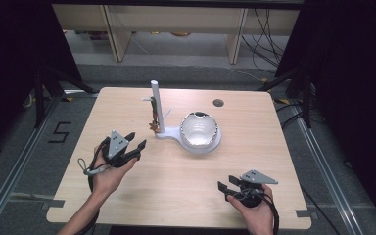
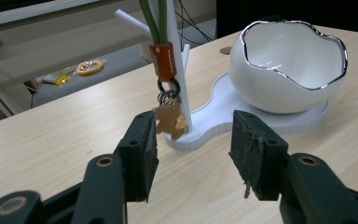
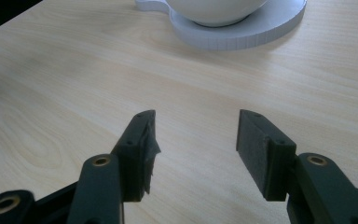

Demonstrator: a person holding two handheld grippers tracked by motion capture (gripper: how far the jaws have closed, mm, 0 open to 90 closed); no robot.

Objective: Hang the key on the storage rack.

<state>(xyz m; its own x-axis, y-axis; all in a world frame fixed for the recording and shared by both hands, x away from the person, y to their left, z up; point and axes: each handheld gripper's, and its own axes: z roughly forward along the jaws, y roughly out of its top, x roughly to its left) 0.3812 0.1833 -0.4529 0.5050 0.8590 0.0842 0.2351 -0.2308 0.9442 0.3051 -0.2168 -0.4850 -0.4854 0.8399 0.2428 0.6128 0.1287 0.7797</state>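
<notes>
1. Left gripper (image 2: 193, 154) sits just short of the white stand (image 2: 242, 109); its fingers (image 2: 142, 154) are apart, nothing between them
2. The keychain (image 2: 168, 100) hangs from a peg on the stand's post, its gingerbread charm low against the base, just beyond the left finger
3. Right gripper (image 3: 196, 149) rests over bare tabletop (image 3: 74, 84), fingers apart, empty
4. Risk: closing too far back grabs air; the charm swings freely and could slip the pads
5. Risk: pulling sideways may tip the stand or jolt the white bowl (image 2: 289, 65) on its base
</notes>
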